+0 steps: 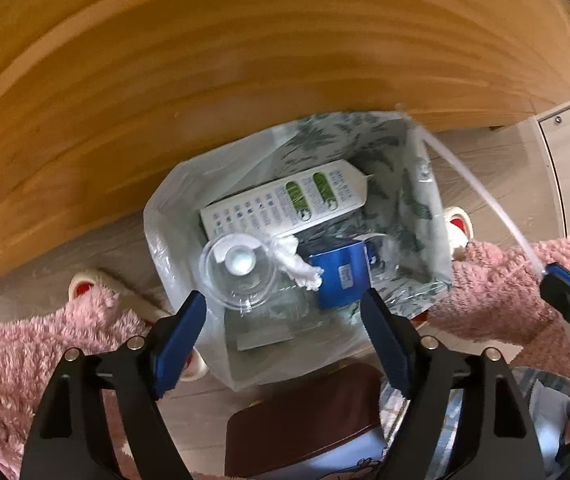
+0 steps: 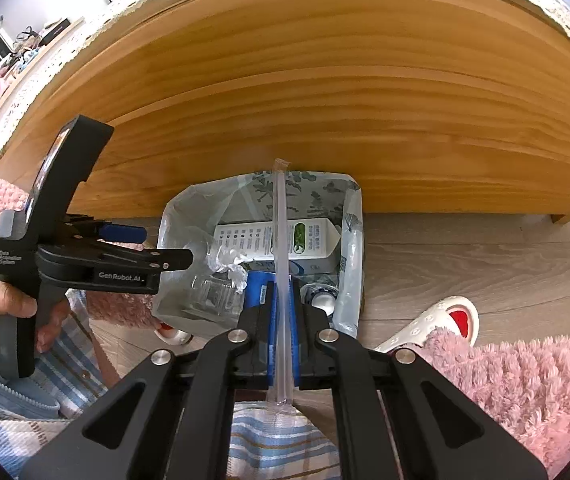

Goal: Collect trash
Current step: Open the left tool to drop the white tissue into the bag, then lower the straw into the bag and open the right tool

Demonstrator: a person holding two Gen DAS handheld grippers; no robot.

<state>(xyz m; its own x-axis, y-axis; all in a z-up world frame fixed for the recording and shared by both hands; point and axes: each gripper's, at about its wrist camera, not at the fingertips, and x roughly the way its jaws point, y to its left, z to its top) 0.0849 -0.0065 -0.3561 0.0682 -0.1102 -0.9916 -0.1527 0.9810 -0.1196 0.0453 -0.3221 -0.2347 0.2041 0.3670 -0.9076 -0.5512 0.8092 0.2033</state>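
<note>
**Q:** Clamped between the blue pads of the right gripper point(image 2: 283, 320), what is being carried?

**A:** A wrapped drinking straw point(image 2: 282, 240) is gripped near its lower end, its long free end reaching out over the lined trash bin point(image 2: 352, 240) on the floor, against the wooden panel point(image 2: 325, 100) on the far side.

**Q:** And the left gripper point(image 1: 285, 320)?

**A:** Its fingers are spread wide, nothing between them, above the bin's near rim.

**Q:** What is already in the bin?

**A:** A carton point(image 1: 285, 204), a clear plastic cup point(image 1: 239, 272), crumpled tissue point(image 1: 297, 260) and a blue can point(image 1: 339, 276) can be seen.

**Q:** How should the drop be done well?

**A:** By judgement, the straw is best tipped downward and brought over the bin's middle before the pads are parted; released level, it could bridge the rim or slide onto the floor. The liner's slack left edge is best avoided.
</note>
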